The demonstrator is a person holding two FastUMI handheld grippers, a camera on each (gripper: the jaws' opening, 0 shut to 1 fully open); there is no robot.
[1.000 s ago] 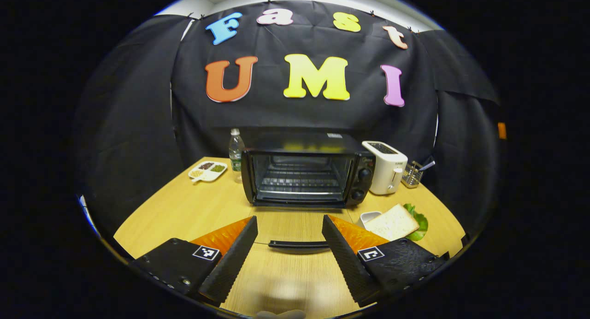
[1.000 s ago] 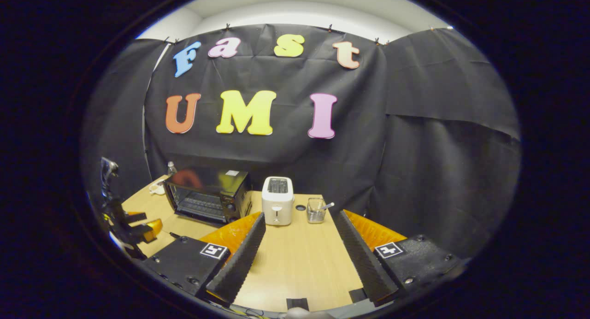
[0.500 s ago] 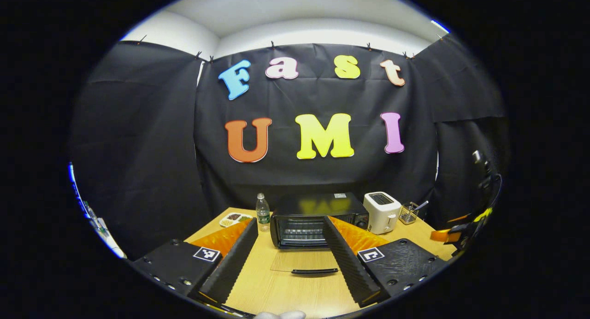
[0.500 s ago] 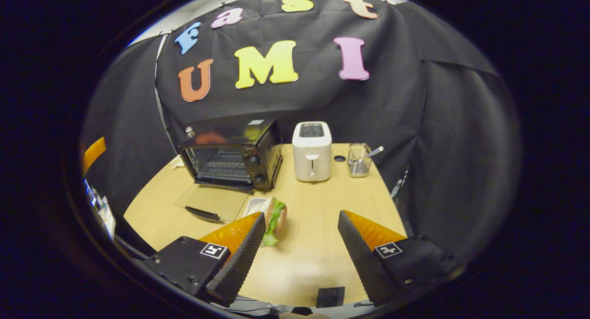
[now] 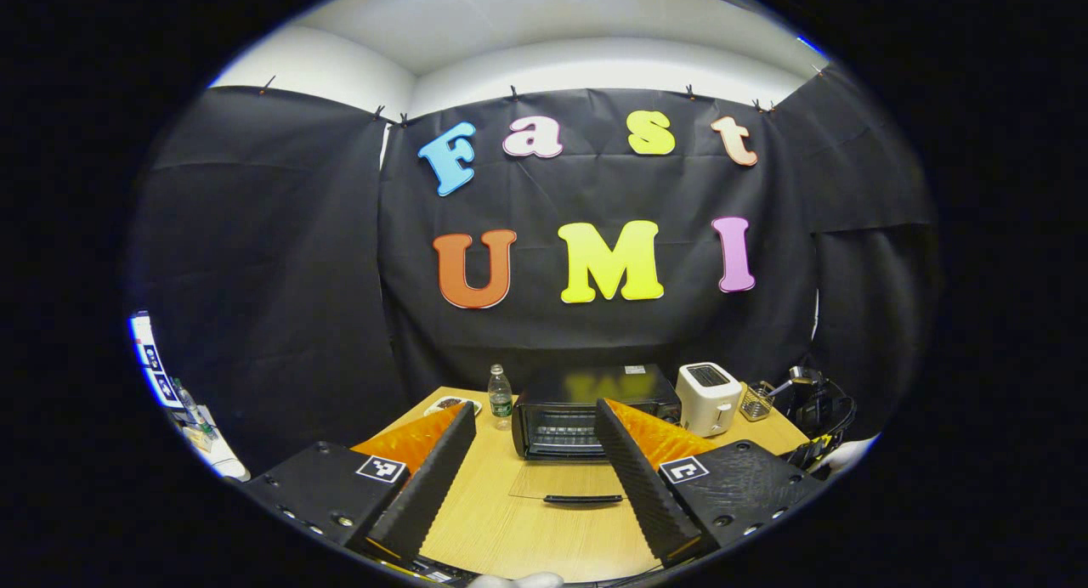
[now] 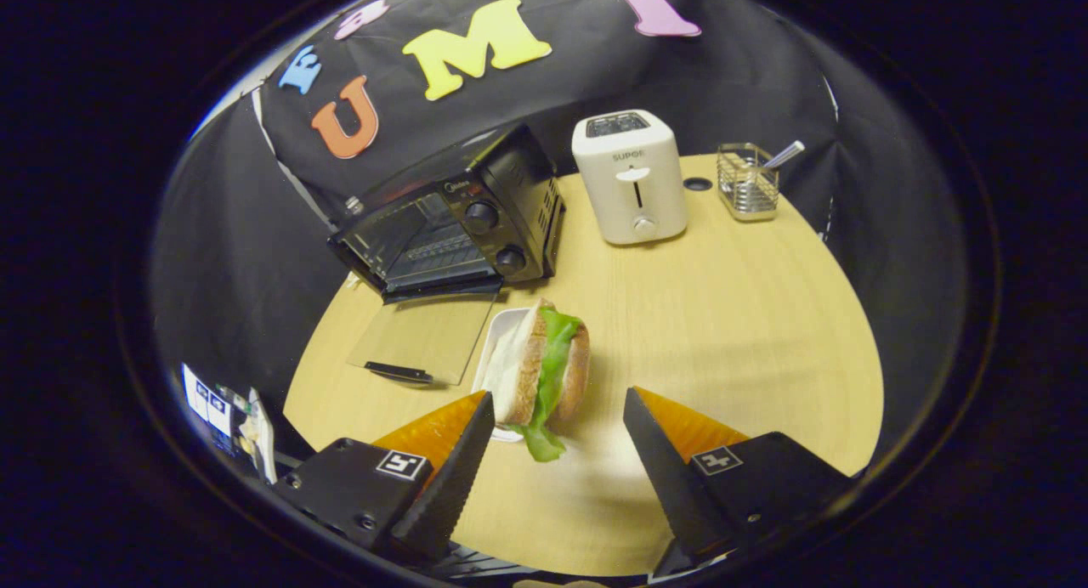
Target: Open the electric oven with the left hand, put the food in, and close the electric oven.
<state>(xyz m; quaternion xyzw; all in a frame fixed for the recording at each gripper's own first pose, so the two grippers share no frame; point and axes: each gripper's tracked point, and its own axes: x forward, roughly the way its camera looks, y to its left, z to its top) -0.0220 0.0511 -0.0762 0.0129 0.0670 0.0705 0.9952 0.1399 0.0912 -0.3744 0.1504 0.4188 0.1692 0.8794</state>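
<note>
Right gripper view: right gripper (image 6: pixel 557 452) low over wooden table (image 6: pixel 731 316), fingers spread wide, nothing between them. Sandwich (image 6: pixel 544 363) just ahead of the left finger, at about 11 o'clock from the gap, standing on edge against a small white dish (image 6: pixel 495 354). Long axis running from near the fingers at 6 o'clock toward 12 o'clock, far end aimed at the electric oven (image 6: pixel 459 223); green lettuce hanging out of the near end, crust edges facing up. Oven at 10 o'clock in this view, door (image 6: pixel 425 337) dropped flat on the table, glass panel facing up, dark handle (image 6: pixel 398 372) at its near edge; sandwich dish just beside the door's right edge. White toaster (image 6: pixel 631 176) at 12 o'clock beside the oven, wire holder (image 6: pixel 748 183) at 1 o'clock.

Left gripper view: left gripper (image 5: pixel 531 477) held back from the table edge, fingers well apart, empty. Oven (image 5: pixel 595 401) straight ahead at 12 o'clock between the fingers, cavity open, door flat with handle nearest. Water bottle (image 5: pixel 500 395) at 11 o'clock beside the oven, toaster (image 5: pixel 710 397) at 1 o'clock.
</note>
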